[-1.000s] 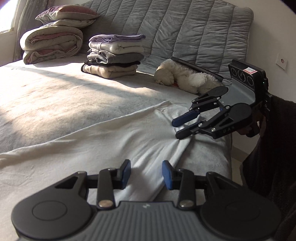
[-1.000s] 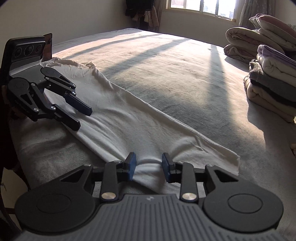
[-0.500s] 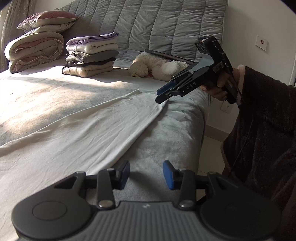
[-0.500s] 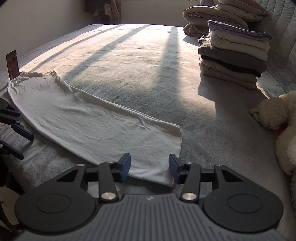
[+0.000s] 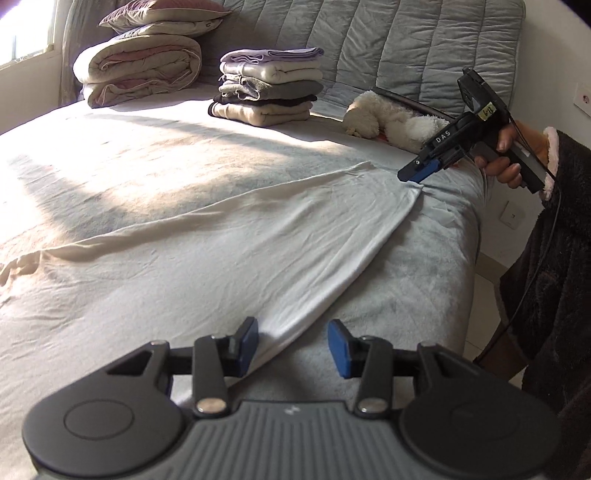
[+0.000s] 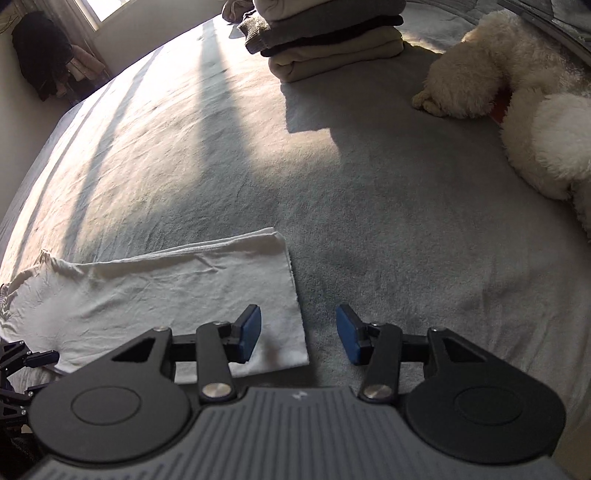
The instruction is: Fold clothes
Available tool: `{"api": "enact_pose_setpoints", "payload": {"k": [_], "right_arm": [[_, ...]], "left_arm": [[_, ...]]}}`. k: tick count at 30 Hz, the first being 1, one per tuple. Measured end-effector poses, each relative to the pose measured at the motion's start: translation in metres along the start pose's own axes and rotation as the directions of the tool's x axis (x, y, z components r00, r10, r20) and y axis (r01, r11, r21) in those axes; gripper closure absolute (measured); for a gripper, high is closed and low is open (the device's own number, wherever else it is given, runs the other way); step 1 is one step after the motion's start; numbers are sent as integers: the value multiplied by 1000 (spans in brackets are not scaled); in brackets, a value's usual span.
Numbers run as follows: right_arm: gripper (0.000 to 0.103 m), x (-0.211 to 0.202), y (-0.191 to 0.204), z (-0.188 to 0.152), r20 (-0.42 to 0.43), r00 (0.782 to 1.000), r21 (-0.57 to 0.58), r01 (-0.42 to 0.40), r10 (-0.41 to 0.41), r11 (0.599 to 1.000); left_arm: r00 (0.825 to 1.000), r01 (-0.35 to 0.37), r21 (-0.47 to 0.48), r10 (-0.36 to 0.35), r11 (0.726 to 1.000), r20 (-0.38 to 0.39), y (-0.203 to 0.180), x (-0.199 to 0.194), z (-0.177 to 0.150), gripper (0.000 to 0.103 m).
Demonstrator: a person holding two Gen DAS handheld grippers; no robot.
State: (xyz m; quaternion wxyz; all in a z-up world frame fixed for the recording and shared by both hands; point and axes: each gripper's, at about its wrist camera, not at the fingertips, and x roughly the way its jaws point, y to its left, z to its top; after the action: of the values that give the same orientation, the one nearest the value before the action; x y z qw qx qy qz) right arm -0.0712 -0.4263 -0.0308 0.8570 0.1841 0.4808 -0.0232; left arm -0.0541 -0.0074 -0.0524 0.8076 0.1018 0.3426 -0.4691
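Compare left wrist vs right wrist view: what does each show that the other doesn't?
Left wrist only: the rolled duvets with a pillow on top, the quilted headboard, and the hand holding the right gripper.
Right wrist only: dark clothes hanging near the window.
Both: the white garment, the stack of folded clothes, the plush toy and the bed; both grippers open.

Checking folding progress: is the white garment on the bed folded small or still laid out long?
Laid out long: the white garment lies flat in a strip along the bed edge.
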Motion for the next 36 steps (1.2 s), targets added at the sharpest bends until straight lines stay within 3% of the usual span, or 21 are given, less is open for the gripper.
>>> {"api": "enact_pose_setpoints", "payload": {"k": [3,8,11,13,17,19,20,24,28,36], "right_arm": [[53,1,8,-5,6,999,-10,48,-47,999],[51,7,22,-15,59,988,-15,141,-140,990],[51,11,38,-19,96,969,-52,234,-228,971],[54,13,45,-21,111,961,-61,262,-254,963],[75,13,50,-22,127,960,-36,255,-248,966],[92,12,47,-20,127,967,11,220,-219,975],[95,11,45,-19,126,973,50,189,-194,981],[95,1,53,-12,161,979,124,102,-122,987],[95,-2,85,-6,185,981,55,51,-60,997],[95,8,157,-5,150,980,-105,-118,133,987]], "left_arm": [[1000,16,-39,-16,999,18,3,-8,3,60],[998,-37,-98,41,995,39,10,-20,4,51],[995,-87,-169,93,982,33,21,-28,4,50],[992,-109,-220,119,969,30,29,-32,4,50],[994,-75,-353,98,933,48,46,-39,3,50],[996,-13,-433,50,901,74,54,-40,3,50],[996,30,-473,12,881,87,58,-38,2,50],[988,150,-569,-101,808,118,61,-22,3,50],[977,213,-623,-166,752,135,59,-4,9,47],[938,336,-764,-269,550,218,75,37,10,43]]}}
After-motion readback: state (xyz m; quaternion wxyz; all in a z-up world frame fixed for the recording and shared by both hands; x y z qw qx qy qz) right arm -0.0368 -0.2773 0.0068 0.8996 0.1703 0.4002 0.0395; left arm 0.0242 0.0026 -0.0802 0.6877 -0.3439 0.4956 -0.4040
